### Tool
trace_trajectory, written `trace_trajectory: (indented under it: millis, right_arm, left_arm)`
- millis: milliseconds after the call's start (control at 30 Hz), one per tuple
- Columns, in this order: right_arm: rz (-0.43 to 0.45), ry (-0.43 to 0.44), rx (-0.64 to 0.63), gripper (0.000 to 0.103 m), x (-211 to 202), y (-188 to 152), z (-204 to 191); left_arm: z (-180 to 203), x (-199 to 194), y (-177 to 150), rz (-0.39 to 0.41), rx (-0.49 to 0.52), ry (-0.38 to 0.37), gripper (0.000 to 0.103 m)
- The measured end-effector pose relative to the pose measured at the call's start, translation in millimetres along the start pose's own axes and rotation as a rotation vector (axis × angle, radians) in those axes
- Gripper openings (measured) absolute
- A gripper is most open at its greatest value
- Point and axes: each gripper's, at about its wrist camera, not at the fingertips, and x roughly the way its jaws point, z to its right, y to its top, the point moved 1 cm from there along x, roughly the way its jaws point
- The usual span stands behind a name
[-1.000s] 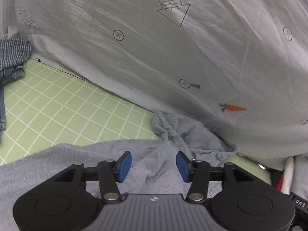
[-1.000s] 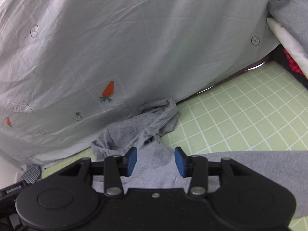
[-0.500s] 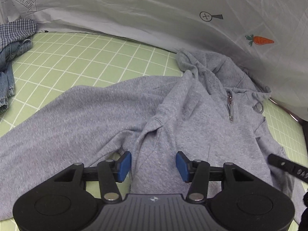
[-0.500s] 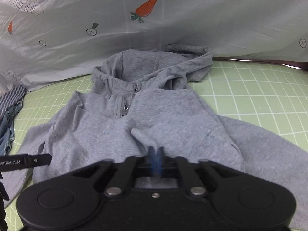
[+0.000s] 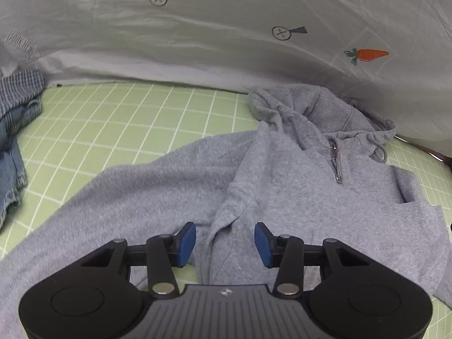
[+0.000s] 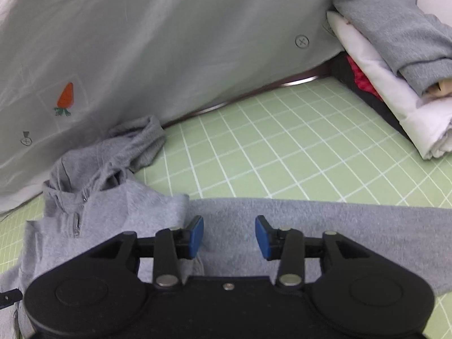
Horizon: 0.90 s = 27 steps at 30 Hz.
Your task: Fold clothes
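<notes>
A grey zip-neck hoodie [image 5: 282,175] lies spread on the green grid mat [image 5: 127,130], hood toward the back sheet. My left gripper [image 5: 225,244] is open, just above a raised fold where the left sleeve meets the body. In the right wrist view the hoodie [image 6: 135,212] lies at the left with its right sleeve [image 6: 339,220] stretched out to the right. My right gripper [image 6: 229,236] is open and empty over that sleeve near the shoulder.
A grey sheet [image 5: 226,28] printed with carrots hangs along the back. Blue denim and checked clothes [image 5: 14,130] lie at the left. A stack of folded clothes [image 6: 389,65] sits at the right. Green mat [image 6: 282,152] shows between.
My right gripper was shut on the hoodie front half a second ago; it has opened and swung right over the sleeve. The left gripper stayed open and shifted slightly.
</notes>
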Motion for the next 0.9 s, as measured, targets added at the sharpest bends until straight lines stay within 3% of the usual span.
trace_trajectory:
  millis: [267, 367, 400, 433, 467, 600, 733, 767, 800, 833, 867, 900]
  right_arm:
    - [-0.056, 0.071, -0.009, 0.063, 26.6, 8.0, -26.8]
    - [-0.066, 0.068, -0.017, 0.064, 31.6, 5.3, -30.2]
    - [-0.072, 0.080, -0.007, 0.050, 32.1, 5.2, -29.1]
    - [-0.080, 0.095, 0.007, 0.036, 32.3, 5.3, -27.4]
    - [-0.087, 0.111, 0.020, 0.003, 32.4, 5.4, -25.7]
    - [-0.034, 0.183, 0.035, 0.003, 7.5, 18.3, -24.6]
    - [0.084, 0.274, 0.025, 0.003, -19.1, 52.8, -41.3]
    - [0.095, 0.281, 0.030, 0.004, -12.9, 59.5, -46.0]
    - [0.100, 0.285, 0.036, 0.016, -4.5, 65.4, -50.4]
    - [0.104, 0.290, 0.042, 0.033, 3.9, 71.3, -54.8]
    - [0.109, 0.294, 0.048, 0.064, 12.3, 77.2, -59.1]
    - [0.091, 0.285, 0.044, 0.062, 17.9, 76.5, -60.1]
  left_arm:
    - [25.7, 38.8, 24.2, -0.032, 0.092, -0.017, 0.047]
    - [26.9, 49.0, 26.1, -0.045, 0.101, 0.009, 0.039]
    - [25.0, 50.5, 25.9, -0.046, 0.096, 0.007, 0.023]
    - [22.5, 50.2, 25.5, -0.043, 0.088, -0.003, 0.018]
    - [19.2, 47.8, 24.7, -0.035, 0.075, -0.023, 0.015]
    - [-3.9, 13.6, 34.4, 0.039, -0.045, -0.095, 0.010]
    - [-44.0, -19.3, 60.7, 0.167, -0.285, -0.172, 0.011]
    - [-52.0, -17.9, 66.9, 0.194, -0.337, -0.165, 0.012]
    - [-56.0, -9.3, 72.2, 0.205, -0.360, -0.121, 0.015]
    - [-57.0, 1.5, 76.6, 0.197, -0.357, -0.048, 0.021]
    - [-55.8, 11.6, 79.9, 0.177, -0.341, 0.039, 0.020]
    - [-54.0, 17.4, 80.9, 0.162, -0.322, 0.088, 0.020]
